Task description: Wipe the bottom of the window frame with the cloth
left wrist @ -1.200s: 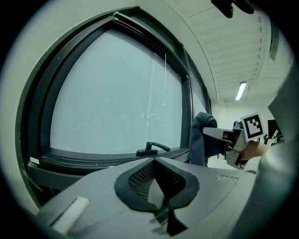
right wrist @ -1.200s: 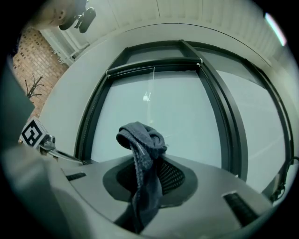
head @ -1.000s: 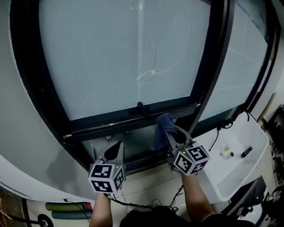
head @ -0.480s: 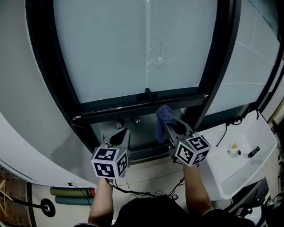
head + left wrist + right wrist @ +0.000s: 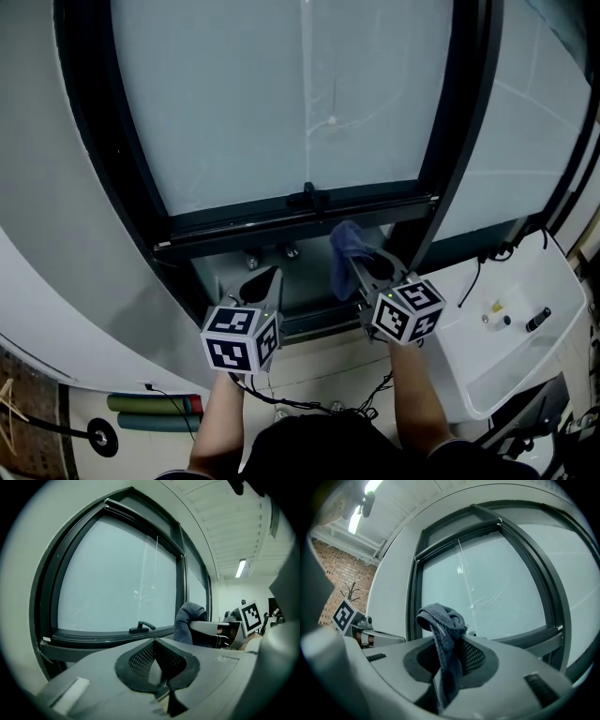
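Your right gripper (image 5: 364,265) pinches the cloth (image 5: 344,248) near the window handle (image 5: 310,199); your left gripper (image 5: 265,278), jaws together, holds nothing.

Blue cloth (image 5: 345,247), black window frame (image 5: 281,224)

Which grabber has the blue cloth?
The right gripper has it: the blue cloth is pinched in its jaws. The left gripper holds nothing.

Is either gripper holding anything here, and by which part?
The right gripper pinches the blue-grey cloth across a bunched fold, one end bulging above the jaws and the rest trailing below. The left gripper is shut on nothing.
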`<state>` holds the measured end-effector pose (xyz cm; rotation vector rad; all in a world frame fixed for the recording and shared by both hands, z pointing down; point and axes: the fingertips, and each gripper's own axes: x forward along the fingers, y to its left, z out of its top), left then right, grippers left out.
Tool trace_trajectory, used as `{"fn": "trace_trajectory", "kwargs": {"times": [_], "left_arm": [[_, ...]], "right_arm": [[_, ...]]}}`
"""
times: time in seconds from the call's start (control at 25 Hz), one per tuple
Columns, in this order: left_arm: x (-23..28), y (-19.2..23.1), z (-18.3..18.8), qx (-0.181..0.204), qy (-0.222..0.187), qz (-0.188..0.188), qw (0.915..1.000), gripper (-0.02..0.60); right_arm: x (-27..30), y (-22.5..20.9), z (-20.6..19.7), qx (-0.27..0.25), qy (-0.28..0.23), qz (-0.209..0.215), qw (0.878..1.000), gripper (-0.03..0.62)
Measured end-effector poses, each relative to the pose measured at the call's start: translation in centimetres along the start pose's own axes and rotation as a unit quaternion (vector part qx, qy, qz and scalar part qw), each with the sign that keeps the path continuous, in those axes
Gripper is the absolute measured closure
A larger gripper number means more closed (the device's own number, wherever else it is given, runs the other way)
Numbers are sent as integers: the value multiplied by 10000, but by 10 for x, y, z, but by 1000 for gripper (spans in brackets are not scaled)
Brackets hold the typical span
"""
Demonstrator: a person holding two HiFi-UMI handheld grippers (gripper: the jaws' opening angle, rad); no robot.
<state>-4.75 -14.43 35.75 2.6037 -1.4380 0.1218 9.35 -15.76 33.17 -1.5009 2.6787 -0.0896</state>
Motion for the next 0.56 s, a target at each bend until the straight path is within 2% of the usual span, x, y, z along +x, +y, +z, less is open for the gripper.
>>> {"fn": "trace_trajectory", "kwargs": {"times": [0.56], "left_arm": [[7,-1,4,57,-7,-16,10000,574]], "right_arm": [[6,-4,3,-43,-18,43,10000,520]]}}
